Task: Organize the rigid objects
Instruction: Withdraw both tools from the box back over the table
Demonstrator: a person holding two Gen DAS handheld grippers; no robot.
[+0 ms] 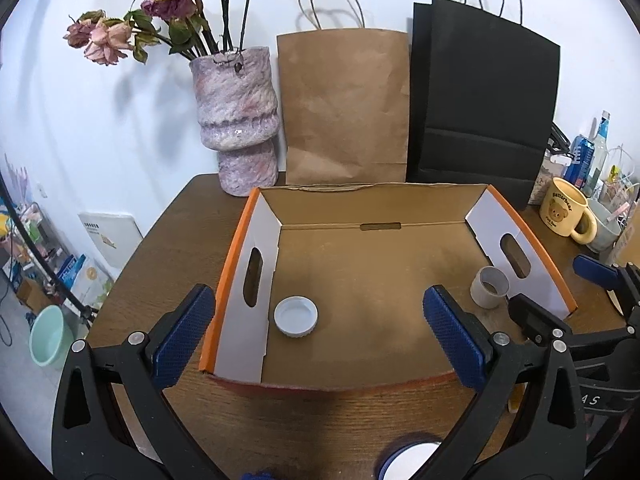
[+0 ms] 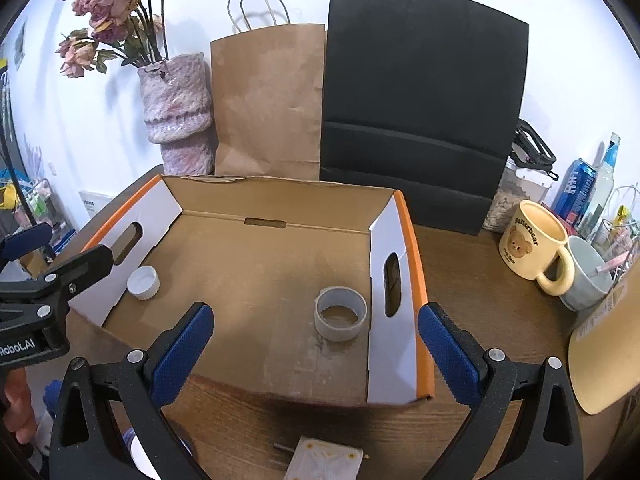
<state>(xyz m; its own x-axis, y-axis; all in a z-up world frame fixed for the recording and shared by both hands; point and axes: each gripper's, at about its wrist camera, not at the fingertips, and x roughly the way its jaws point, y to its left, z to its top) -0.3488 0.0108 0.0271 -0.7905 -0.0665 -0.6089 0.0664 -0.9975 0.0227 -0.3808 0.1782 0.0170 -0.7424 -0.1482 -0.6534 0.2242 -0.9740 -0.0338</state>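
An open cardboard box (image 1: 248, 280) (image 2: 396, 280) with orange edges and white end flaps sits on the brown table. A white round lid (image 1: 296, 316) (image 2: 143, 282) lies inside at its left end. A grey ring, like a tape core (image 2: 341, 319) (image 1: 489, 287), stands inside at its right end. My left gripper (image 1: 318, 334) hovers open over the box's near wall with nothing between its blue pads. My right gripper (image 2: 316, 350) is also open and empty, straddling the box's right near corner, with the grey ring just beyond its fingertips.
Behind the box stand a pink vase (image 1: 240, 120) of dried roses, a brown paper bag (image 1: 344, 104) and a black paper bag (image 1: 484, 100). A yellow bear mug (image 2: 534, 246), a grey cup (image 2: 586, 276), cans and bottles crowd the right. A small white object (image 2: 324, 460) lies near the front edge.
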